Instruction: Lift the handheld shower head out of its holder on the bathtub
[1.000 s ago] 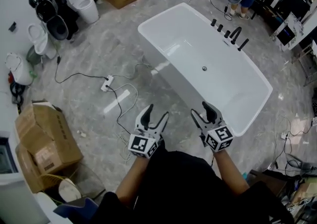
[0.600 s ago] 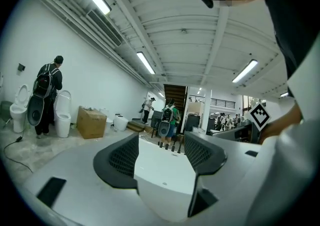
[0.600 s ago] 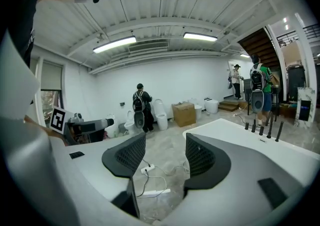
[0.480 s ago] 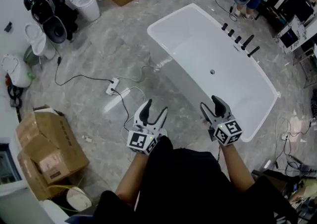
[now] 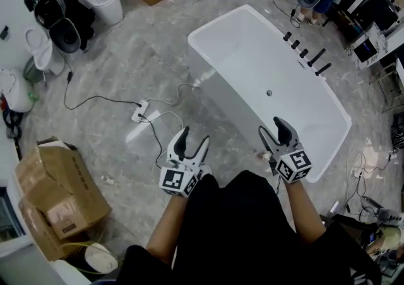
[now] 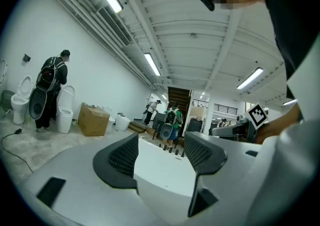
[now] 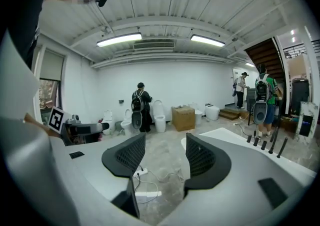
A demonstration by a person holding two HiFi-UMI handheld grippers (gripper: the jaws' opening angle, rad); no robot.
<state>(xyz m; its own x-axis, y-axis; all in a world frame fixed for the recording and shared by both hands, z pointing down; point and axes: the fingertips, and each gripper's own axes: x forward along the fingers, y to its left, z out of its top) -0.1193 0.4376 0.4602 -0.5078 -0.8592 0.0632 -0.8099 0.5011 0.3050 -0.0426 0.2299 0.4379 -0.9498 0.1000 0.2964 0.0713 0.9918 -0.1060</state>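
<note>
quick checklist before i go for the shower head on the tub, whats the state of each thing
1. Left gripper open, nothing between its jaws: ok.
2. Right gripper open, nothing between its jaws: ok.
3. Row of black fittings in sight on the bathtub far rim: ok.
4. Which fitting is the shower head: cannot tell, too small.
5. Grippers close to the fittings: not ok, both are held near the body.
6. Feet clear of the power strip and its cable: cannot tell, the body hides them.
</note>
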